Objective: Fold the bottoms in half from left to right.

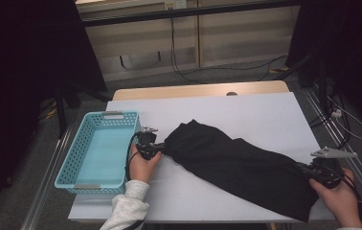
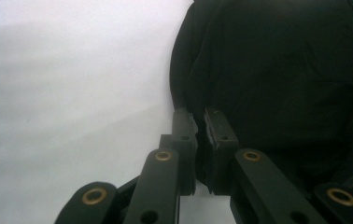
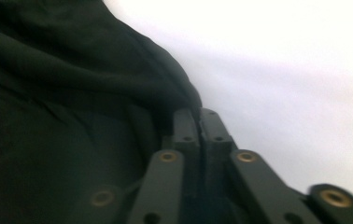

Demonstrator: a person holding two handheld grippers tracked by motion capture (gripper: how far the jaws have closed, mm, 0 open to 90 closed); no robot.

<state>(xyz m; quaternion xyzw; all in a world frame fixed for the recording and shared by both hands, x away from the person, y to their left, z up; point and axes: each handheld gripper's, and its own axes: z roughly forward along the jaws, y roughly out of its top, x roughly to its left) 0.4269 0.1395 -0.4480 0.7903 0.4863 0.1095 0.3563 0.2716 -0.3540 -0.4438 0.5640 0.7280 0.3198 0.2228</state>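
A black cloth (image 1: 236, 163) lies stretched slantwise across the white table top (image 1: 246, 110), from the middle left to the front right. My left gripper (image 1: 161, 147) is shut on the cloth's left end, beside the basket. In the left gripper view the jaws pinch a fold of the black cloth (image 2: 277, 70) at my left gripper (image 2: 201, 126). My right gripper (image 1: 307, 171) is shut on the cloth's right end near the table's right edge. The right gripper view has the black cloth (image 3: 62, 102) bunched to the left of my right gripper (image 3: 199, 122), with its edge caught between the jaws.
An empty light-blue plastic basket (image 1: 81, 163) stands at the table's left edge. Beyond the table lie a grey floor, cables (image 1: 179, 67) and a pale wall panel. Dark curtains hang at both sides.
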